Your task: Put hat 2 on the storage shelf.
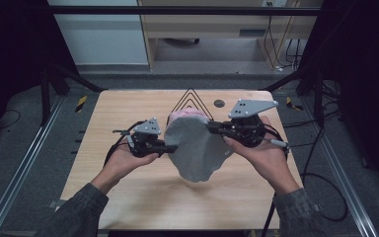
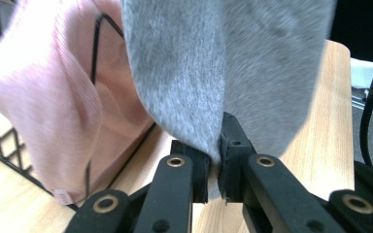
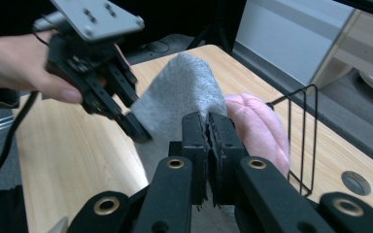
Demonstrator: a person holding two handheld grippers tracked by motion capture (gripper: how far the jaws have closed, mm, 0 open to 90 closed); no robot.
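Cloth [image 1: 196,148] hung above table [image 1: 128,113] centre, between left gripper [image 1: 170,148] at its left edge and right gripper [image 1: 210,127] at its right upper edge. Behind cloth, second cloth [image 1: 190,114] lay in wire rack [image 1: 189,97] near table's far edge.

No legible text, brand or number anywhere — merely a small tag on the pink cloth [image 2: 60,196], blank.

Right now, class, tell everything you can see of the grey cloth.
The grey cloth looks like soft, fuzzy knit, plain and unpatterned. It hangs lifted above the wooden table, stretched between the left gripper and right gripper, each shut on an edge, its rounded lower end drooping. Behind it lies a pink cloth.
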